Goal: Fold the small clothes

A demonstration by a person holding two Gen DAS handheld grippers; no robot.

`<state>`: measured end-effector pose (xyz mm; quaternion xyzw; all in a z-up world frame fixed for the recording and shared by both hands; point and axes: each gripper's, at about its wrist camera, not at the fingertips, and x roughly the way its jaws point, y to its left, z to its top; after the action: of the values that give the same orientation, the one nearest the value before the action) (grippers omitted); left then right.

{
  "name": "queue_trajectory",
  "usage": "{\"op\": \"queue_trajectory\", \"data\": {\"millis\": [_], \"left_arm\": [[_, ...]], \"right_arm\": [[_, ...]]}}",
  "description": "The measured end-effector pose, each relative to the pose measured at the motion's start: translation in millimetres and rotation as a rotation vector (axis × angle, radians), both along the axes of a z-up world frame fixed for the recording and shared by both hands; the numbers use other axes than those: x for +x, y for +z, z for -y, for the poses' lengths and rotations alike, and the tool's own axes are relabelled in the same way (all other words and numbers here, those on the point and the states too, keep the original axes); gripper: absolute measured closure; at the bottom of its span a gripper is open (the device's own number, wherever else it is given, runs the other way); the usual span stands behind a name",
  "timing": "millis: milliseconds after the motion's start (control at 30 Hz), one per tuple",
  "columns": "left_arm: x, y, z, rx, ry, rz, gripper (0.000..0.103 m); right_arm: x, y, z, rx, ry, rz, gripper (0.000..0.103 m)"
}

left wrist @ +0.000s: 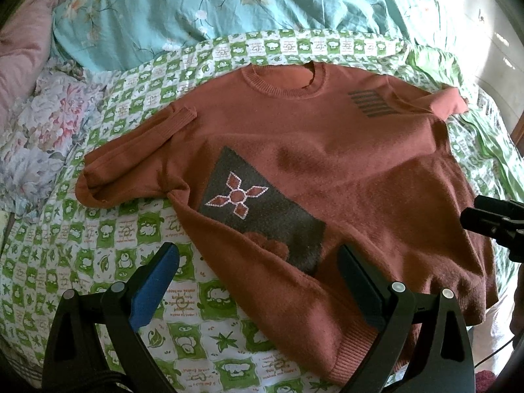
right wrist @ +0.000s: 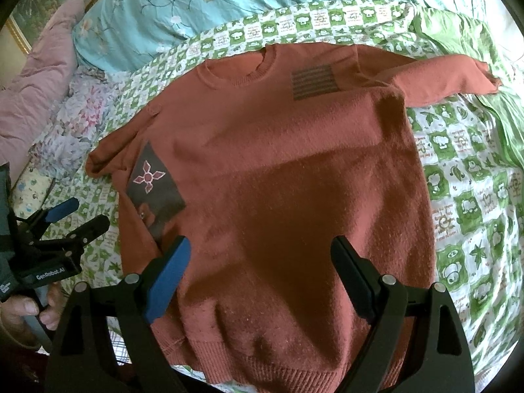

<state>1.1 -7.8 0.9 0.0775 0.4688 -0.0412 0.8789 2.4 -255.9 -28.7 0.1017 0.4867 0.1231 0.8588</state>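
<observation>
A rust-red knit sweater (left wrist: 294,137) (right wrist: 278,163) lies front up on the bed, neck away from me. Its left sleeve (left wrist: 131,160) is folded back across itself, with the cuff near the shoulder. The right sleeve (right wrist: 442,78) stretches out to the right. A dark patch with a flower motif (left wrist: 235,196) marks the lower left front, and a striped patch (right wrist: 314,82) sits on the chest. My left gripper (left wrist: 258,278) hovers open above the hem's left side. My right gripper (right wrist: 258,275) hangs open over the hem, holding nothing.
A green-and-white checked sheet (left wrist: 98,262) covers the bed. A teal floral quilt (left wrist: 196,9) lies bunched at the back, and a pink pillow (left wrist: 23,49) and a floral pillow (left wrist: 49,137) at the left. A hand (right wrist: 23,308) holds the left gripper's handle.
</observation>
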Motion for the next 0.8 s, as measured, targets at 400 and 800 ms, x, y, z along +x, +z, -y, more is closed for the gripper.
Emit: {"op": "queue_trajectory", "data": {"millis": [400, 800], "left_arm": [[5.5, -1.7, -3.2, 0.047, 0.001, -0.038, 0.005], [13.5, -5.8, 0.9, 0.019, 0.008, -0.003, 0.005]], "right_arm": [[1.1, 2.1, -0.7, 0.015, -0.001, 0.014, 0.015], [8.9, 1.0, 1.5, -0.030, -0.007, -0.032, 0.015]]}}
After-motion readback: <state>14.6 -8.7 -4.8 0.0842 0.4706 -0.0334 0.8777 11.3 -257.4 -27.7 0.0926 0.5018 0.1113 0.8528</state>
